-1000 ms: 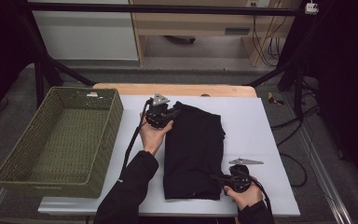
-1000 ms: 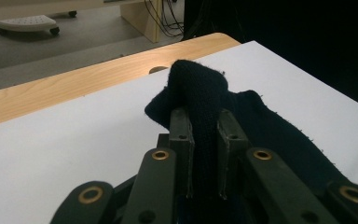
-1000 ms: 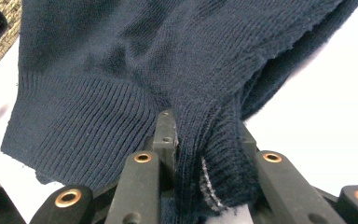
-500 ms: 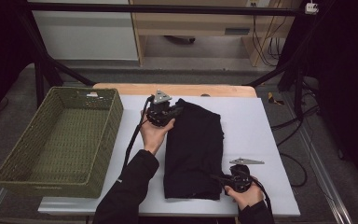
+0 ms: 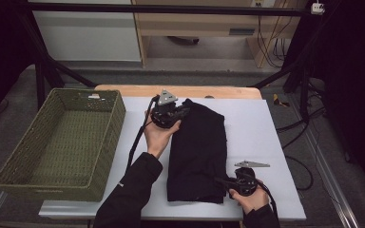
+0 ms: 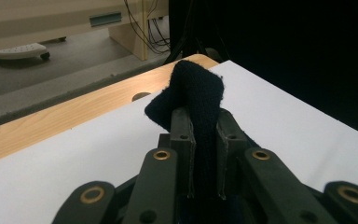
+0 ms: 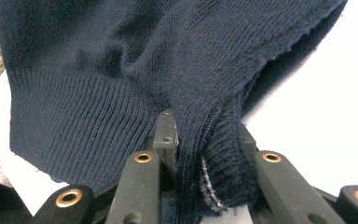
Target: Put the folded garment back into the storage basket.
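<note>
The folded dark navy knitted garment [image 5: 197, 152] lies in the middle of the white-covered bench [image 5: 275, 142], its long axis running from the person's near edge to the far edge. The left gripper [image 5: 183, 113] is clamped on a bunched far corner, the right gripper [image 5: 220, 181] on the ribbed near hem. Both grips are thin pinches; an uneven lift could probably slip knit free or undo the fold.

A dark navy knit sweater [image 5: 197, 152] lies folded lengthwise on the white table, both ends pinched up.
</note>
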`<state>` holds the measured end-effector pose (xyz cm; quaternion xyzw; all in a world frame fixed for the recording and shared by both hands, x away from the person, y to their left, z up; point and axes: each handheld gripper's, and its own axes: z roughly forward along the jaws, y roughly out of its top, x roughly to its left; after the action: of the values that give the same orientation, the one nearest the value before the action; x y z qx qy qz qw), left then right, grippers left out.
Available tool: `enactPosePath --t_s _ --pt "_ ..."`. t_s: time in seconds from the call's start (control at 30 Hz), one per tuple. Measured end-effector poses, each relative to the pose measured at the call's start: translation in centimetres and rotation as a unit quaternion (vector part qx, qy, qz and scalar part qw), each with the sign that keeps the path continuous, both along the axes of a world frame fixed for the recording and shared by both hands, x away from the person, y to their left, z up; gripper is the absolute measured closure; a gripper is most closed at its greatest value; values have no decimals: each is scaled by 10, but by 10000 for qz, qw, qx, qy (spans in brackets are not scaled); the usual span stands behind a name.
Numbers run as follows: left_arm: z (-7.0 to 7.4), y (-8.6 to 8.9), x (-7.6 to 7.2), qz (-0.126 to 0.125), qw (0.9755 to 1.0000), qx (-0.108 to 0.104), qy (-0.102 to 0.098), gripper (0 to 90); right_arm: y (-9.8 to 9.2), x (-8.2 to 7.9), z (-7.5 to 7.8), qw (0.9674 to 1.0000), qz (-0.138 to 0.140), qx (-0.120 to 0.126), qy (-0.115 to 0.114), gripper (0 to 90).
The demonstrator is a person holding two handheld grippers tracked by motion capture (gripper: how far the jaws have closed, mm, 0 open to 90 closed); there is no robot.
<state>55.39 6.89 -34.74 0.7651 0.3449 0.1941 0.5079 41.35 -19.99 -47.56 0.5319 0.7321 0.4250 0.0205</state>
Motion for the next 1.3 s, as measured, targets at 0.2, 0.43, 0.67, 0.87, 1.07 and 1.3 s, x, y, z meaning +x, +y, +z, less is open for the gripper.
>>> enactPosePath --t_s 0.2,0.43,0.67,0.87,1.07,1.3 --pt "7 -3 -5 -87 9999 -25 -80 800 1 -1 2 10000 14 5 -34 715" --pt "15 -3 -10 -149 9998 -28 -161 801 2 -3 6 9999 67 70 -70 715" --pt "24 -4 -15 -200 9995 -48 -248 802 4 -5 11 9997 117 110 -159 714" --pt "37 -5 -21 -253 9989 -6 -386 802 5 -7 16 9995 161 163 -237 714" --pt "44 -3 -24 -285 9985 27 -461 803 7 -8 23 9990 220 172 -342 713" --pt "57 3 -27 -230 9981 128 -549 803 14 -5 28 9981 285 257 -486 712"
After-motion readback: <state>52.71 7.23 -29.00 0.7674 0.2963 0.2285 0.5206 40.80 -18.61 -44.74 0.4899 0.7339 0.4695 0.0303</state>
